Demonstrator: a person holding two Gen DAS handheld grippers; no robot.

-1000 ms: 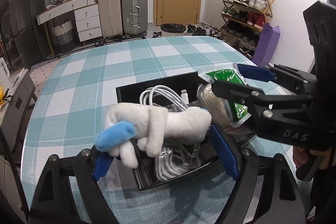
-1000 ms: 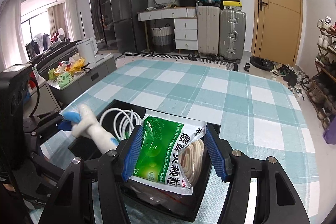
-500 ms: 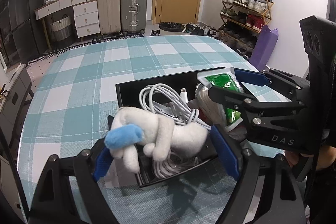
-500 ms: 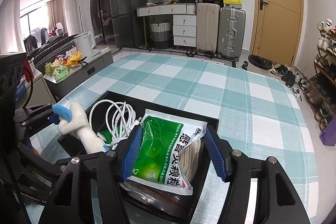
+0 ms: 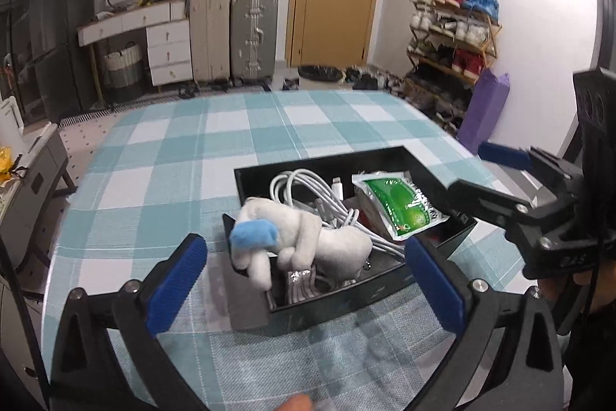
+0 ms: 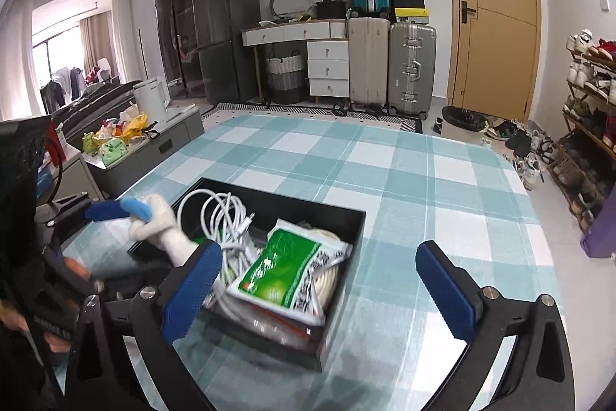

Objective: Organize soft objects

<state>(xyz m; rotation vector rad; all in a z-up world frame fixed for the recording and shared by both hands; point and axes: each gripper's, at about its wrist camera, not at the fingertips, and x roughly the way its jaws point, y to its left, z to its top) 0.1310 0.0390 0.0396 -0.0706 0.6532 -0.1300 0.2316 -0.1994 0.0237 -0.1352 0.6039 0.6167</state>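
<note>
White plush toy [image 5: 304, 237] and green packet [image 5: 400, 203] now lie in the black box [image 5: 319, 164] on the worktop [image 5: 173, 160]; both the left gripper [image 5: 304, 280] and right gripper [image 6: 319, 280] have let go, jaws spread, so both placements look done.

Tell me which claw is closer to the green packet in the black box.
Right. The right claw is open right over the green packet; the left claw is open by the plush toy at the black box end.

- Each gripper, left [image 5: 306, 280] and right [image 6: 325, 289], had a black frame with silver screws.
- Fingers [image 5: 175, 280] wore blue ribbed pads.
- White lettering marked one frame.
- Bare skin showed on a hand [image 6: 9, 311].
</note>
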